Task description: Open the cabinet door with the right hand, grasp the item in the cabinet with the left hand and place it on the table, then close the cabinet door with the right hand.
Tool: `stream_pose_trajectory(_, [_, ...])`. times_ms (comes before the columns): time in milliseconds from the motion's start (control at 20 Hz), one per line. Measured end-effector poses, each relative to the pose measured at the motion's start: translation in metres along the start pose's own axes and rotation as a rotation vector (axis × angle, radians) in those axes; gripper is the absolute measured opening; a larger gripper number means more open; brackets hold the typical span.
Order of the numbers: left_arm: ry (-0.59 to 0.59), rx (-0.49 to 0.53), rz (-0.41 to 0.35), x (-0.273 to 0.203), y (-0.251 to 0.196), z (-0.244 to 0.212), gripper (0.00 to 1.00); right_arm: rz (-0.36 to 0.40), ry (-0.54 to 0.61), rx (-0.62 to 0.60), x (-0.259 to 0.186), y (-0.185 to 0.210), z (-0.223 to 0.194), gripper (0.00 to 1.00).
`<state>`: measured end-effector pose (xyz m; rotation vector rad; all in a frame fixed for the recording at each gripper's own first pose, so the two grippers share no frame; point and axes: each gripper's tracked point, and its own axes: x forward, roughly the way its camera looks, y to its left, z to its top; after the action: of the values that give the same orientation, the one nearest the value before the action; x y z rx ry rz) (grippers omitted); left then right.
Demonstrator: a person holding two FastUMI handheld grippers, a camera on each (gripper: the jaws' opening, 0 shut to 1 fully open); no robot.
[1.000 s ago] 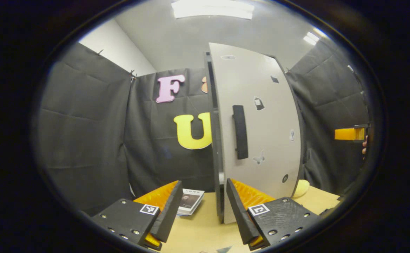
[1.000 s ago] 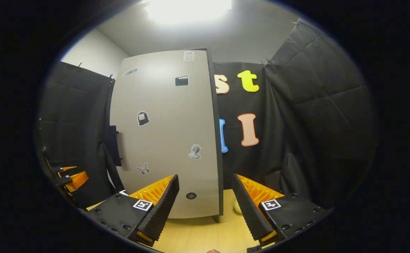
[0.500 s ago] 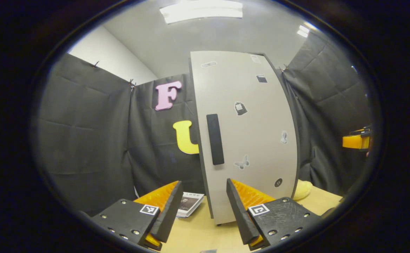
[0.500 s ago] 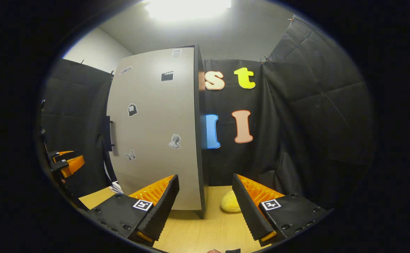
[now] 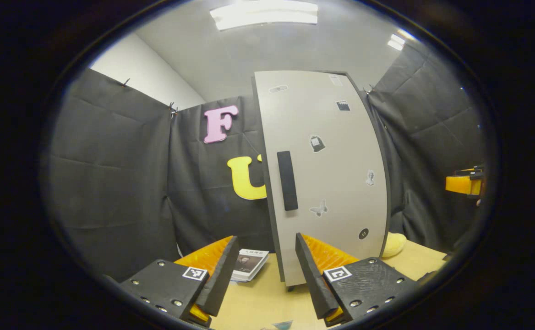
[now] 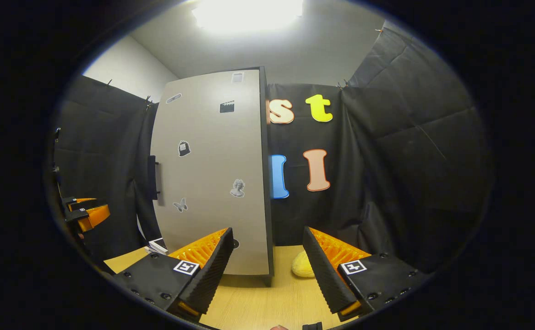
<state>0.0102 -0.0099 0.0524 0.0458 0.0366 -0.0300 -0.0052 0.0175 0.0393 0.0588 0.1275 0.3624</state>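
1. Since half a second ago little has changed: in the left gripper view the cabinet (image 5: 327, 183) has slid slightly right in the frame, and in the right gripper view it has shifted right and a little lower.
2. The door (image 6: 212, 178) is shut, flush with the cabinet's front, its dark handle (image 5: 287, 180) upright at the left edge of the door, mid-frame in the left gripper view.
3. Small stickers dot the door's pale face.
4. The item, a yellow lump (image 6: 302, 266), lies on the desk (image 6: 258, 307) just right of the cabinet's foot, low in the centre of the right gripper view; in the left gripper view it peeks out at the cabinet's lower right corner.
5. The left gripper (image 5: 263, 270) hangs over the desk at the bottom of its view, jaws wide and holding nothing.
6. The right gripper (image 6: 267, 270) sits likewise at the bottom of its view, jaws wide and holding nothing, the item seen between them farther off.
7. A booklet (image 5: 249, 263) lies on the desk left of the cabinet, behind the left gripper's left finger.
8. Each gripper shows at the far edge of the other's view, apart from the cabinet.
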Motion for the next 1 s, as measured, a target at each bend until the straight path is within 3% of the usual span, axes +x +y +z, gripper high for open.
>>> stream_pose_trajectory(50, [-0.004,-0.002,0.001,0.001,0.003,-0.001,0.77,0.002,-0.004,0.001,0.000,0.002,0.002,0.96])
stream_pose_trajectory(150, [-0.003,-0.007,0.002,0.002,0.007,-0.001,0.77,-0.004,-0.008,-0.008,0.002,0.003,0.004,0.92])
stream_pose_trajectory(200, [-0.004,-0.008,0.000,0.001,0.008,0.000,0.77,-0.007,-0.012,-0.011,0.002,0.004,0.005,0.96])
stream_pose_trajectory(300, [-0.006,-0.004,-0.003,0.003,0.010,0.000,0.77,-0.011,-0.018,-0.012,0.003,0.004,0.008,0.92])
stream_pose_trajectory(350, [-0.007,-0.003,-0.004,0.004,0.010,0.001,0.77,-0.014,-0.020,-0.012,0.004,0.004,0.009,0.96])
stream_pose_trajectory(1000, [-0.009,0.004,-0.021,0.008,0.013,0.002,0.77,-0.029,-0.023,-0.020,0.010,0.002,0.007,0.96])
